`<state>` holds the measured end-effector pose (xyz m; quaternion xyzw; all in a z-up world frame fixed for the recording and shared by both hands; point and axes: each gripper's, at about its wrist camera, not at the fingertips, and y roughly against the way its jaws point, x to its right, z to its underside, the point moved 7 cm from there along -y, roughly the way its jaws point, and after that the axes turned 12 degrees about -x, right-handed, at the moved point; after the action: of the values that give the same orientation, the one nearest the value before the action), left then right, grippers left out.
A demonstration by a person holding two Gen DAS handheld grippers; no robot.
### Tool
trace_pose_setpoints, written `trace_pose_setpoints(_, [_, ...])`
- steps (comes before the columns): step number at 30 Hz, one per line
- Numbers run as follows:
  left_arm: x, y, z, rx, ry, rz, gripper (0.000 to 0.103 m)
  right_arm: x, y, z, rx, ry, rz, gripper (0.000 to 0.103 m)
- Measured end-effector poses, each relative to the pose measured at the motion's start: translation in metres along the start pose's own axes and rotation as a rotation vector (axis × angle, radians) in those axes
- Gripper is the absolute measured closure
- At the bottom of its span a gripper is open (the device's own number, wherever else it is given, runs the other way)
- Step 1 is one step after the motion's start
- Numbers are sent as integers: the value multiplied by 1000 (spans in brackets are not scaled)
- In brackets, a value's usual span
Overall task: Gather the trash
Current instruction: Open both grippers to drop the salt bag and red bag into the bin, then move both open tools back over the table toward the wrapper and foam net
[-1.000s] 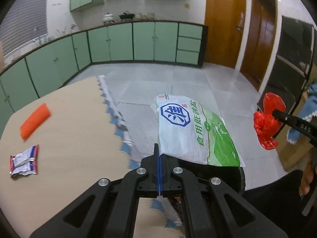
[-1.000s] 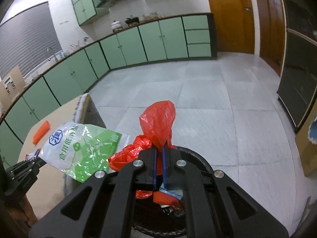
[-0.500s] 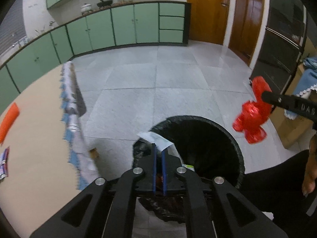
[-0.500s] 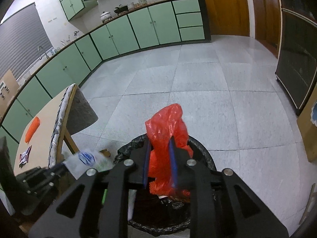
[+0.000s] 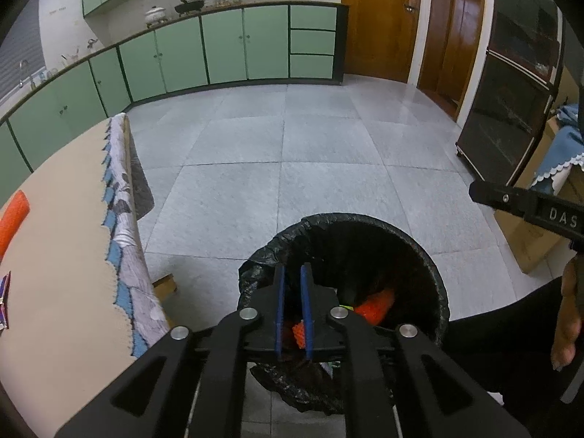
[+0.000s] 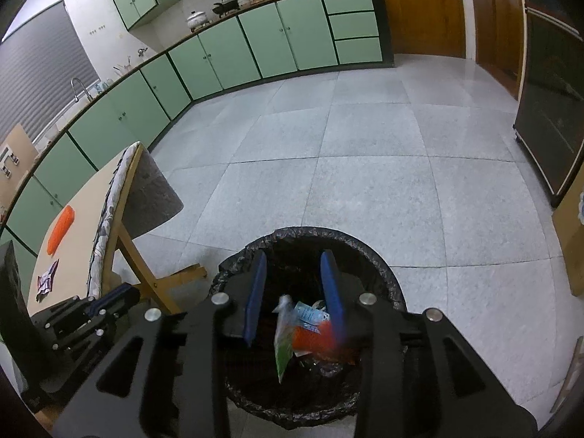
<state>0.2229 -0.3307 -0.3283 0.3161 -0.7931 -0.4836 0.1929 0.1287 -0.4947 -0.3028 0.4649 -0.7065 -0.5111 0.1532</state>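
A black-lined trash bin (image 5: pixel 430 277) stands on the tiled floor beside the table; it also shows in the right wrist view (image 6: pixel 383 266). My left gripper (image 5: pixel 292 273) hangs over the bin's near rim, slightly open and empty. My right gripper (image 6: pixel 294 262) is open wide above the bin. Inside lie the white and green bag (image 6: pixel 283 343) and the red plastic bag (image 6: pixel 310 339), also seen in the left wrist view (image 5: pixel 376 304). On the table remain an orange piece (image 5: pixel 12 215) and a small crumpled wrapper (image 6: pixel 46 281).
The wooden table (image 5: pixel 62 255) with a patterned cloth edge (image 5: pixel 116 197) is at the left. Green cabinets (image 5: pixel 219 51) line the far wall. A dark glass cabinet (image 5: pixel 511 109) and a cardboard box (image 5: pixel 529 233) stand at the right. The person's hand (image 5: pixel 565 314) is at right.
The left gripper released the white and green bag and the right gripper released the red bag; both dropped into the bin. Both grippers opened.
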Motion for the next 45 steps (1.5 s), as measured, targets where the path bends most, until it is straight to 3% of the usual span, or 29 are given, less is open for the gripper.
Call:
trace_pose_setpoints(3, [-4, 4, 1, 8, 15, -2, 83, -1, 1, -1, -1, 4, 3, 71])
trace_pose_setpoints(5, [-8, 7, 3, 17, 30, -12, 65, -3, 2, 0, 1, 10, 7, 66])
trace_pose_setpoints(11, [-28, 26, 11, 52, 90, -33, 49, -26, 6, 1, 17, 71, 21, 60])
trace_pose_setpoints(33, [-103, 104, 41, 156, 222, -112, 48, -115, 35, 13, 44, 225, -7, 58])
trace_pose_setpoints(38, [-140, 122, 61, 162, 267, -168, 46, -158, 31, 19, 35, 296, -40, 58])
trace_pose_setpoints(45, [-232, 148, 118, 167, 410, -283, 44, -235, 18, 32, 21, 408, -100, 57])
